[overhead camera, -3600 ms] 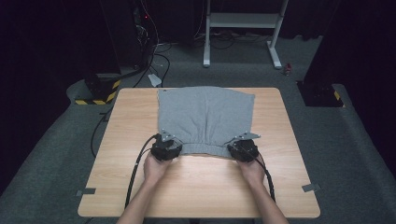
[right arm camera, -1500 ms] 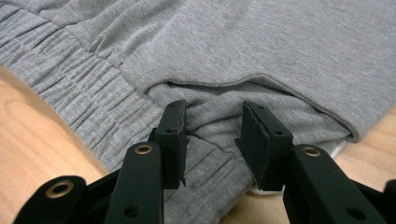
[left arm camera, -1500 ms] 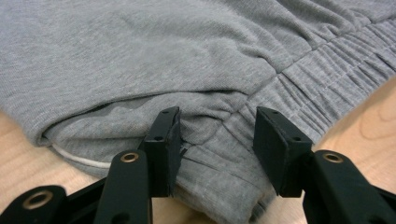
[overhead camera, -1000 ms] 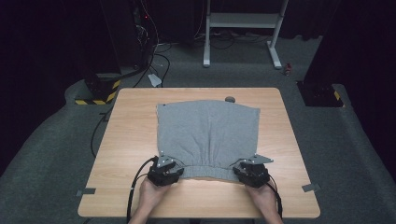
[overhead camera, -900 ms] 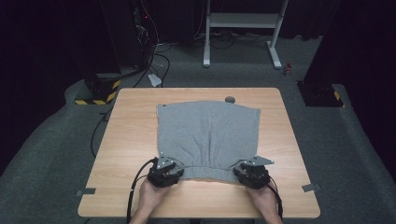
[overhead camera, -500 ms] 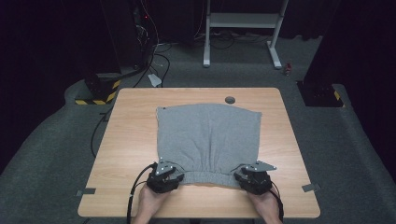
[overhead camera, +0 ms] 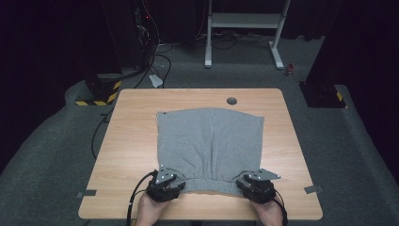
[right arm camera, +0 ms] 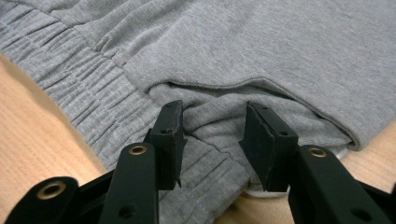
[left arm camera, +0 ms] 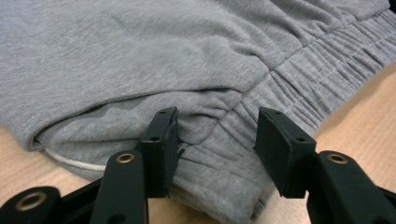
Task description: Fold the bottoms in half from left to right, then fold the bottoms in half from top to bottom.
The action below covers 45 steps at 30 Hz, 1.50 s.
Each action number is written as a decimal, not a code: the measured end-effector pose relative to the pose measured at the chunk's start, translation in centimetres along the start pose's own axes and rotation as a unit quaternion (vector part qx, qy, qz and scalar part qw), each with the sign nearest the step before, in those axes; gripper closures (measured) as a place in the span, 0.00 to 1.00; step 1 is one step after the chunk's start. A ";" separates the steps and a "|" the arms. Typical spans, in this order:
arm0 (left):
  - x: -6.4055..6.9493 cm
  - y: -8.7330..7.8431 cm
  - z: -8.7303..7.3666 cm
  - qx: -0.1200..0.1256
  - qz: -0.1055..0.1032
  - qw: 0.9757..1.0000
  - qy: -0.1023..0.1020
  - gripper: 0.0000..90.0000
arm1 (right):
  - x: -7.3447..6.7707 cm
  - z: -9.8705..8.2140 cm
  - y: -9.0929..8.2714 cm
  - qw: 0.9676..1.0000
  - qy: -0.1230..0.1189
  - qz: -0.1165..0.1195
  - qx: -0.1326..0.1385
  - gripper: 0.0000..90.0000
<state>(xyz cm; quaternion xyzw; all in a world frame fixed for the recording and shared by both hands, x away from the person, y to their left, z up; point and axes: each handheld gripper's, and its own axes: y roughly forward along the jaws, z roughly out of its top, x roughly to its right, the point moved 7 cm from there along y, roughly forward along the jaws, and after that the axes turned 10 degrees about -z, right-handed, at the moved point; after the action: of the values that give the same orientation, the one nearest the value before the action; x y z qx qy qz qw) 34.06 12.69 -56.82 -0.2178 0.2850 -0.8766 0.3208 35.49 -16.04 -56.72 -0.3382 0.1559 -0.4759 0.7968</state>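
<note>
Grey shorts (overhead camera: pixel 209 141) lie flat on the wooden table (overhead camera: pixel 134 136), elastic waistband toward the person. My left gripper (overhead camera: pixel 165 184) sits at the waistband's left corner and my right gripper (overhead camera: pixel 256 186) at its right corner. In the left gripper view the left gripper (left arm camera: pixel 217 123) has its jaws apart over the gathered waistband (left arm camera: pixel 299 74); they have just been opening a little, and puckered cloth lies between the pads. In the right gripper view the right gripper (right arm camera: pixel 212 116) straddles a fold beside the pocket opening (right arm camera: pixel 261 86), pads apart.
A round cable hole (overhead camera: pixel 231 100) sits near the table's far edge. Bits of grey tape (overhead camera: pixel 87 193) mark the front corners. Beyond the table are a white stand (overhead camera: pixel 244 21), dark cabinets and floor cables (overhead camera: pixel 155 61). The person's hands (overhead camera: pixel 150 212) are at the near edge.
Both grippers have drawn back toward the table's near edge, and the shorts have slid with them, uncovering the cable hole at the far edge.
</note>
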 end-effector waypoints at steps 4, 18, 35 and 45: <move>0.5 -0.3 -0.4 0.002 -0.004 1.000 -0.002 0.52 | -0.2 -0.3 -0.4 1.000 0.003 0.005 -0.008 0.63; 1.5 -0.6 -0.4 -0.004 -0.021 1.000 -0.006 0.44 | -0.5 -0.3 -1.2 1.000 0.007 0.014 -0.011 0.56; -5.5 -1.9 4.1 0.030 -0.005 0.998 -0.061 0.43 | -6.8 5.2 -0.2 0.995 -0.047 0.076 0.049 0.54; -12.6 -1.1 5.8 0.005 0.082 0.992 -0.094 0.42 | -13.7 6.6 2.4 0.984 -0.109 0.135 0.036 0.54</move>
<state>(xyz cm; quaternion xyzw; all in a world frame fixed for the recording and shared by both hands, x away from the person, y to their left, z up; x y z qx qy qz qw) 45.68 19.97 -54.32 -0.2740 0.2661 -0.8243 0.4179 34.02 -0.88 -54.64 -0.3345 0.0950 -0.3298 0.8777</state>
